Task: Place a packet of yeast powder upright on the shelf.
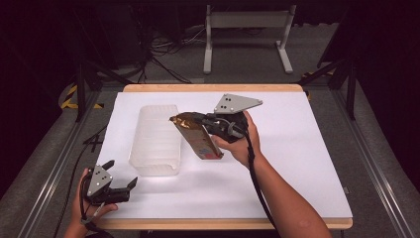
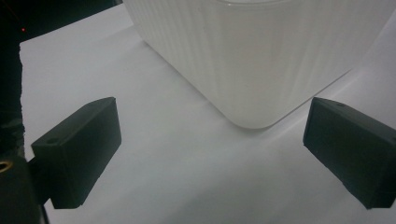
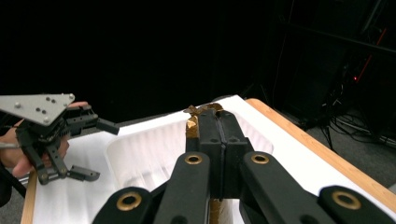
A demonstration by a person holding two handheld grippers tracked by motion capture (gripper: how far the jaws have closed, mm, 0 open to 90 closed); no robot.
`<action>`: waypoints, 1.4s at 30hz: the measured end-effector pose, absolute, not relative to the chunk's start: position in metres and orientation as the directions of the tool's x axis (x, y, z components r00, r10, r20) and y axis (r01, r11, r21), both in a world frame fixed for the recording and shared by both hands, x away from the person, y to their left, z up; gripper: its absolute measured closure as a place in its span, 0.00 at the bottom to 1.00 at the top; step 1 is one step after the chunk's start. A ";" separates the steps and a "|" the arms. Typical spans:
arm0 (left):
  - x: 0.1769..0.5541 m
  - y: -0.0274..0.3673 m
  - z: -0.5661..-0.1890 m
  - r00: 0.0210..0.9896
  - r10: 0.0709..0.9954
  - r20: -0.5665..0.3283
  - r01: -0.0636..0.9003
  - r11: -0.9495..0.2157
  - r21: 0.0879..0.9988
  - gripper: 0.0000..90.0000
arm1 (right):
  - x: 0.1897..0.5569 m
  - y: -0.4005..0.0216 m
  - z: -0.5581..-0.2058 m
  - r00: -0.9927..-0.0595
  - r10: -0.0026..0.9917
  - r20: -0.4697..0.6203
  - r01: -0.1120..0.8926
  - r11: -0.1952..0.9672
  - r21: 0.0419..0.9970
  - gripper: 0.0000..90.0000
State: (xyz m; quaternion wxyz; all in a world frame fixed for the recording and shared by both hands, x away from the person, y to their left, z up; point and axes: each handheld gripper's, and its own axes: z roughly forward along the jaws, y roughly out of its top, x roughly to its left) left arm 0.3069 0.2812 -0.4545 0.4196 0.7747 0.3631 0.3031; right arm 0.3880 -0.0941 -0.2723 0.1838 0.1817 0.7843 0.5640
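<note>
Crinkled gold-brown packet (image 1: 197, 137) pinched by right gripper (image 1: 200, 120), beside ribbed white tub (image 1: 154, 141)

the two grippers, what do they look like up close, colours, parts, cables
Both the left gripper and the right gripper are black, each topped by a grey three-cornered plate with small holes. The jaws are blocky and matte black, on linkage arms with brass-coloured pivot rings. A black cable trails from each. The forearms are bare, no sleeves.

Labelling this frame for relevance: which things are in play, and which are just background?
In play:
- gold packet, clamped in the right tool
- white ribbed bin, empty as far as visible
- left tool, open near the bin's corner

Background:
- white stand
- floor cables
</note>
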 end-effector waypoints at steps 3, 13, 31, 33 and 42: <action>0.306 0.281 -0.454 0.550 0.818 0.167 0.307 -0.384 0.871 0.06 | 0.393 -0.087 -0.272 -0.870 0.487 -0.079 0.079 0.295 0.952 1.00; 0.306 0.281 -0.455 0.552 0.817 0.166 0.308 -0.385 0.870 0.06 | 0.405 -0.066 -0.268 -0.881 0.467 -0.078 0.066 0.284 0.956 1.00; 0.306 0.282 -0.454 0.558 0.816 0.155 0.301 -0.372 0.878 0.06 | 0.428 -0.008 -0.262 -0.904 0.422 -0.068 0.063 0.288 0.955 1.00; 0.305 0.283 -0.454 0.560 0.814 0.153 0.301 -0.372 0.878 0.06 | 0.432 -0.001 -0.264 -0.905 0.421 -0.066 0.065 0.290 0.955 1.00; 0.305 0.284 -0.454 0.554 0.820 0.144 0.304 -0.361 0.882 0.06 | 0.451 0.024 -0.273 -0.900 0.434 -0.043 0.096 0.292 0.952 1.00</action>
